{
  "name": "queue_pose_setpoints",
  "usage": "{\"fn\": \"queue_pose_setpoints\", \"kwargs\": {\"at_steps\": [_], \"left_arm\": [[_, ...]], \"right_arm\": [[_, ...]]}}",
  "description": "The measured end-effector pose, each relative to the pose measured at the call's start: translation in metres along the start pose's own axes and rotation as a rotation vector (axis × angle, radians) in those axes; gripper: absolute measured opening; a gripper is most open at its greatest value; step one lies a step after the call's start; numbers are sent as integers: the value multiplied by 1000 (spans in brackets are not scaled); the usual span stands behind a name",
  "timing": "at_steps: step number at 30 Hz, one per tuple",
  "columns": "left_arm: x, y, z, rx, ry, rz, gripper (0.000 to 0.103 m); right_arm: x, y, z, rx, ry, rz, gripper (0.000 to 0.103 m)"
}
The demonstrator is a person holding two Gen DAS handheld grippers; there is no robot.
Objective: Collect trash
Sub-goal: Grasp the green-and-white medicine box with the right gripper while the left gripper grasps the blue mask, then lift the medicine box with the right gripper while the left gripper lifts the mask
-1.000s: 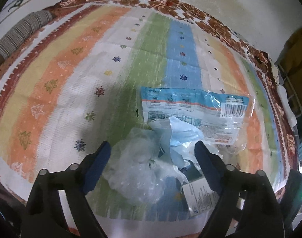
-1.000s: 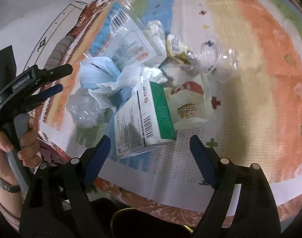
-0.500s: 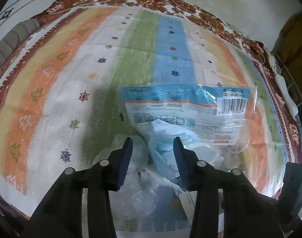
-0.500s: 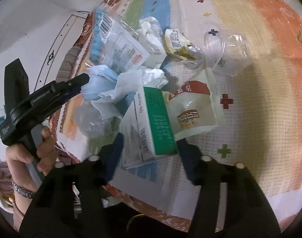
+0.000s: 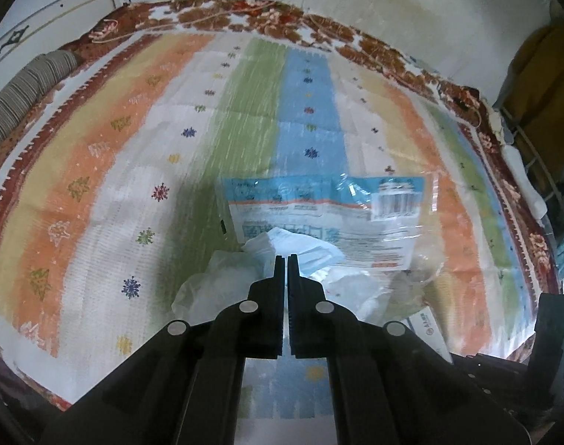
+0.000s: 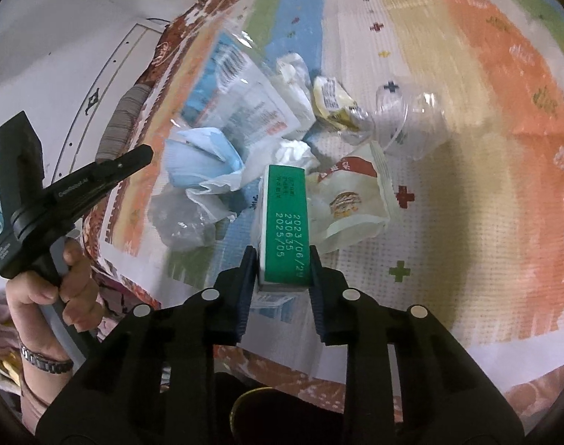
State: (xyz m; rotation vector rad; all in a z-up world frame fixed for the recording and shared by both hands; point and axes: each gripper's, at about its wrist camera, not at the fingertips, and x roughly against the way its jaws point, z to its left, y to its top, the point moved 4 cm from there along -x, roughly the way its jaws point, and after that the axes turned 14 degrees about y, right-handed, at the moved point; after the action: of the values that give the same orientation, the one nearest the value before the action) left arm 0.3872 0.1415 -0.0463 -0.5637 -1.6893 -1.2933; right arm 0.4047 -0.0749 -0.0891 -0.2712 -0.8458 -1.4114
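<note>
A pile of trash lies on a striped mat (image 5: 96, 200). My right gripper (image 6: 282, 256) is shut on a green-and-white carton (image 6: 285, 222) and holds it by its near end. Beside the carton lie a snack wrapper (image 6: 352, 204), a clear plastic cup (image 6: 411, 122), a yellow wrapper (image 6: 332, 104), a blue face mask (image 6: 204, 159) and a crumpled clear bag (image 6: 181, 222). My left gripper (image 5: 286, 259) is shut with nothing between its fingers, above the mask (image 5: 311, 252) and the clear bag (image 5: 215, 289). A blue printed plastic package (image 5: 330, 207) lies just beyond. The left gripper (image 6: 142, 154) also shows in the right wrist view.
The mat (image 6: 485, 222) ends close to me, with a red patterned cloth (image 5: 244, 15) under it. A striped roll (image 5: 26, 85) lies at the far left edge. A wall rises behind the far edge. A rack (image 5: 534, 148) stands at the right.
Both grippers have closed. The right one has closed on the green-and-white carton and tipped it up onto its edge. The left one has closed empty above the mask.
</note>
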Motion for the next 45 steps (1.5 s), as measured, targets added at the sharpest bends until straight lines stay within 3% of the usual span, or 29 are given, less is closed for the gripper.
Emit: {"fn": "queue_pose_setpoints", "kwargs": {"at_steps": [18,29,37,39,41,43,45], "left_arm": [[46,-16,-3,-5,-22,-46,0],[85,-38,9,39,-70,-52,0],[80,-40,15,77,-89,7,0],[73,-37,15,77,-72,15,3],[64,-33,14,81,-71,22,21],[51,-29,12,80,-62,26,33],[38,-26,9,70,-41,35,34]], "right_arm": [[33,-12,46,206,-131,-59,22],[74,-40,77,289,-198,-144,22],[88,-49,91,308,-224,-138,22],[83,-53,89,329,-233,-130,22],[80,-53,84,319,-220,-127,22],[78,-50,83,318,-205,-128,22],[77,-48,83,335,-206,-131,22]]}}
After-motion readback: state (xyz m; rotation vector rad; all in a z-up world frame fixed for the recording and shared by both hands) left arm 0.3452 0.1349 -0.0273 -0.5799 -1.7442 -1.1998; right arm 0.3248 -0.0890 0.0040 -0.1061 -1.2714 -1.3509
